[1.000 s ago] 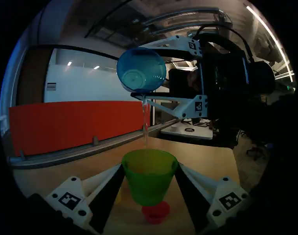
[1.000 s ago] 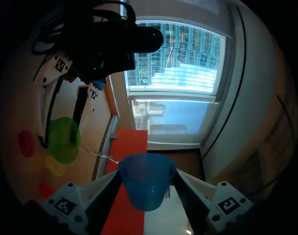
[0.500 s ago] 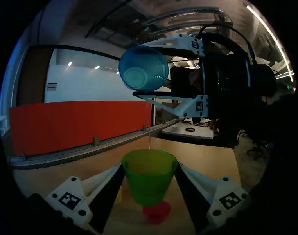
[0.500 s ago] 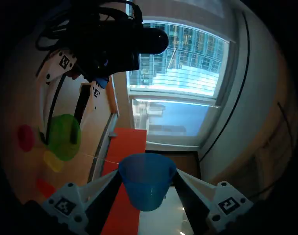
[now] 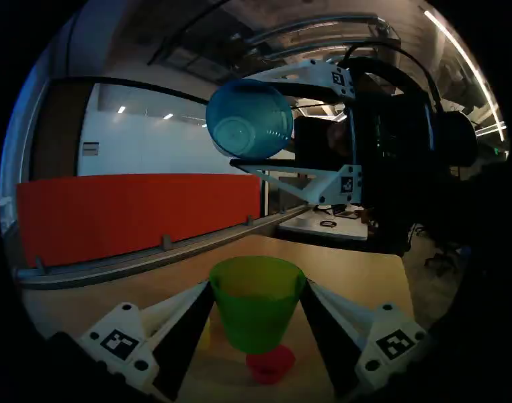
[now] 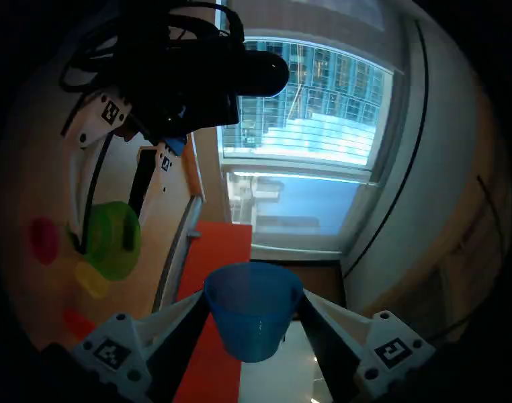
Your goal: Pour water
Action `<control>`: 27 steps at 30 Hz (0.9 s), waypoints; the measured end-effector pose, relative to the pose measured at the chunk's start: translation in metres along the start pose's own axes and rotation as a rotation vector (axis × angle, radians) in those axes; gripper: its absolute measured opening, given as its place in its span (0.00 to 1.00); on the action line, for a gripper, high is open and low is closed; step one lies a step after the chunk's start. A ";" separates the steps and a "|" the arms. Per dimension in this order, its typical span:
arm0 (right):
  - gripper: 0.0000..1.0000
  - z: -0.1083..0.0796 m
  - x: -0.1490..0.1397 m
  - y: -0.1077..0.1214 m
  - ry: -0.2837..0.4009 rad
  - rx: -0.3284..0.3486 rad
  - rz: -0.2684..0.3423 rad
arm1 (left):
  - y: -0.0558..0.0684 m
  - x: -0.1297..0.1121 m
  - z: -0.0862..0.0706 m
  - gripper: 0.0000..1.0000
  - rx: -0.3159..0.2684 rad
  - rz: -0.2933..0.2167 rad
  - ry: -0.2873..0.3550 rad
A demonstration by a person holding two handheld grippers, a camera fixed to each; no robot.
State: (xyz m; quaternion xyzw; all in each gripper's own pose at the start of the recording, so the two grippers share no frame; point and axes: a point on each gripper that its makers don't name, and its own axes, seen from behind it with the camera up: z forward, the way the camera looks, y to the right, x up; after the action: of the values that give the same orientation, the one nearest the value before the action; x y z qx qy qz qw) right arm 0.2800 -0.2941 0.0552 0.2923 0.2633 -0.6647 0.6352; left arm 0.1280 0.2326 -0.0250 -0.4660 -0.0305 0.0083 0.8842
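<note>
Plastic, thin and smooth, is what both cups look made of. I judge them light, a little springy under a squeeze and unlikely to break. They are tapered, though, so either could slide in a loose grip. The wall midway up, below the rim, looks the safest place to hold, with pressure kept modest so it does not buckle.

The left hand-held gripper (image 5: 256,299) is clamped on the green cup (image 5: 257,316). One finger sits at 9 o'clock of it and one at 3 o'clock, both pressed to its wall. The cup stands upright, mouth up, over the counter (image 5: 353,269); whether its base touches I cannot tell. A red cup (image 5: 270,363) sits at 6 o'clock of it. Any water inside would make the green cup the heavier of the two, so it should be kept level.

At 12 o'clock, well above the green cup, the blue cup (image 5: 249,119) lies tipped on its side, mouth turned down toward the camera. The right hand-held gripper (image 6: 252,301) grips it across the wall, closed to the cup's width, with fingers at 9 and 3 o'clock in the right gripper view.
</note>
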 end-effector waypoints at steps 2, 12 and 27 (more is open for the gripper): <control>0.90 -0.001 -0.001 -0.001 0.000 0.004 0.032 | 0.000 0.000 -0.001 0.87 0.001 0.000 0.000; 0.90 -0.009 -0.001 -0.005 0.033 0.021 0.306 | -0.001 0.003 -0.003 0.87 0.009 0.001 0.001; 0.90 -0.025 0.013 -0.022 0.060 0.057 0.806 | -0.004 0.005 -0.005 0.87 0.018 0.003 0.001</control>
State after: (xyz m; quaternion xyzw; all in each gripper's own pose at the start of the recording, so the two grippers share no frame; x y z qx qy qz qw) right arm 0.2592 -0.2841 0.0283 0.4090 0.1275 -0.3605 0.8286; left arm 0.1330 0.2265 -0.0241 -0.4579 -0.0294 0.0099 0.8885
